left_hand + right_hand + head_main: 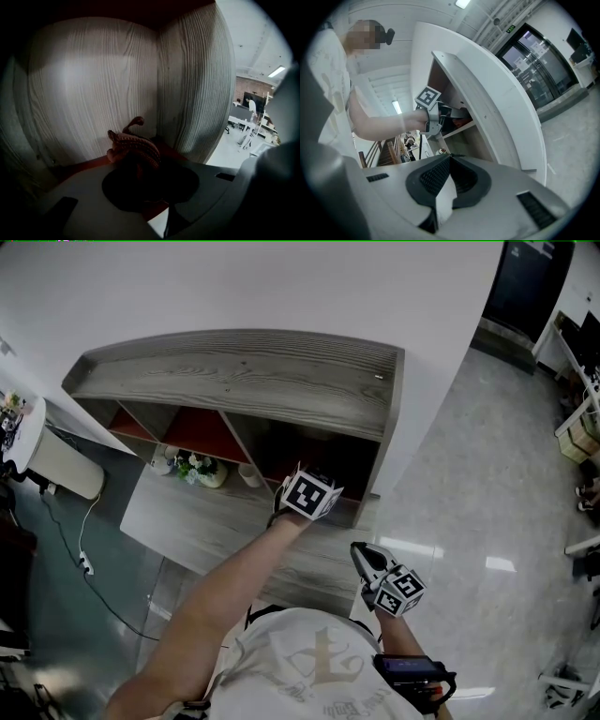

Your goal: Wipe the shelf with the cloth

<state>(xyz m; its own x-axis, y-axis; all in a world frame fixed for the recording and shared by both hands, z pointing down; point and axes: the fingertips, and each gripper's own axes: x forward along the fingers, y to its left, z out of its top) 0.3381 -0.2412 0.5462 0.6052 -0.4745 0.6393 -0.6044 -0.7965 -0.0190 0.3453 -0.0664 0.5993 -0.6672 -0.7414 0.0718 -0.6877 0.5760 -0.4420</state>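
The grey wood shelf unit (244,371) has cubbies with red floors. My left gripper (302,495) reaches into the rightmost cubby. In the left gripper view it (140,161) is shut on a bunched reddish-brown knitted cloth (133,145), which rests on the red cubby floor close to the back corner of the grey wood walls (89,89). My right gripper (362,553) hangs outside the shelf, lower right, with its jaws closed tip to tip (450,157) and nothing between them. The right gripper view shows the left gripper (433,115) at the cubby mouth.
A small vase of flowers (201,469) and a white cup (248,476) stand on the lower ledge (187,521) in front of the middle cubbies. A white object (64,465) with a cable sits at the left. Glossy floor (469,474) lies to the right.
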